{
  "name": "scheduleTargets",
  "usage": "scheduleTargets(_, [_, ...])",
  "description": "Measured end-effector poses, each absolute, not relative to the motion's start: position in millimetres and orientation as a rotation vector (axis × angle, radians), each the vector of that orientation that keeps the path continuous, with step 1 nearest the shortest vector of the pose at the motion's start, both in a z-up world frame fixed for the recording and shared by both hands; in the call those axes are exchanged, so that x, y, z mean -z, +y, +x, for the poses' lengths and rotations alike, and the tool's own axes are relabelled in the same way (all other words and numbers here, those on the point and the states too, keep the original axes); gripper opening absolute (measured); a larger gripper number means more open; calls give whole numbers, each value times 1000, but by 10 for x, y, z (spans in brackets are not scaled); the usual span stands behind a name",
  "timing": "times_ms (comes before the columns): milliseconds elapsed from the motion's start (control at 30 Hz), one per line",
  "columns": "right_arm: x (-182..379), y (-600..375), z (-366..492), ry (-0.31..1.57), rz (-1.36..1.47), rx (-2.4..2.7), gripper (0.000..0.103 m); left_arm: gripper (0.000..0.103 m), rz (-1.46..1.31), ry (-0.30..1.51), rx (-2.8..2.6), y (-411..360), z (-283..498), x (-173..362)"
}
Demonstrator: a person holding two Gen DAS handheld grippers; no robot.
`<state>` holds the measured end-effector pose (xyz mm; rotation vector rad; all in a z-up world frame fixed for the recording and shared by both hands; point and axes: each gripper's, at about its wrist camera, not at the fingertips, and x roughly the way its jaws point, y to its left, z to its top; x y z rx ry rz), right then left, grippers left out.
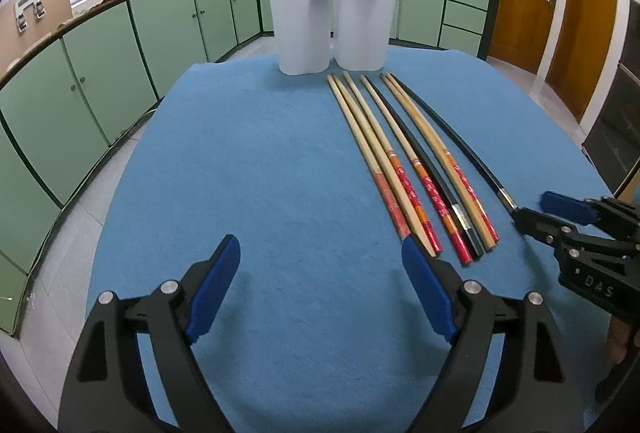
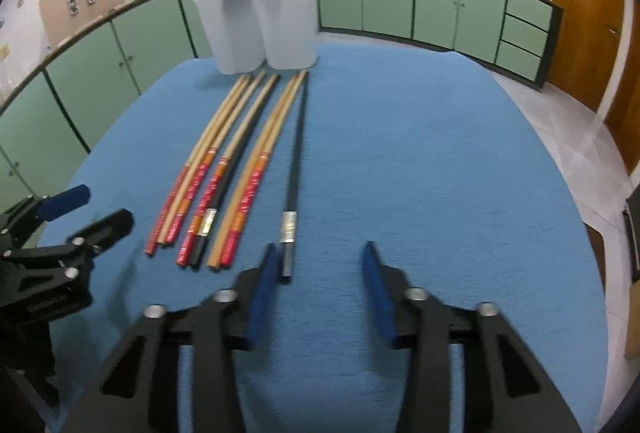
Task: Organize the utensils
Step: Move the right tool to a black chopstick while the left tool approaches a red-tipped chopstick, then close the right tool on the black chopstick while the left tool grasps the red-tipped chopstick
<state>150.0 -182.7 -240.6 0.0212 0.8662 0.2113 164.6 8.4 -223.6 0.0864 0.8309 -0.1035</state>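
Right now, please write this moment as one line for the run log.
left gripper: open, empty | right gripper: open, at end of lone black chopstick | chopsticks on blue cloth | white holders: upright

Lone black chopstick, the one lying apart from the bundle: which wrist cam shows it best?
Right wrist. The lone black chopstick runs near frame centre, whole length visible, butt end beside the open right gripper. In the left wrist view it curves along the right side, its butt hidden behind the right gripper.
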Motion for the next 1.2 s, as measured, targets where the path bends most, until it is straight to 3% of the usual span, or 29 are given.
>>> scheduleTargets(67, [2411,-1772,1489,867,1,-225,22,81,84,834,111,56,1628,2238])
scheduleTargets(133, [2408,-1727,1477,868,-11,-242,6,81,82,838,120,25,1619,2244])
scheduleTargets(767, [2423,-1850,1473,872,60,-263,7,82,61,925,55,81,1717,2387])
scheduleTargets(1200, [2427,-1939,1359,867,58,-314,13,72,56,912,69,2,1720,2390])
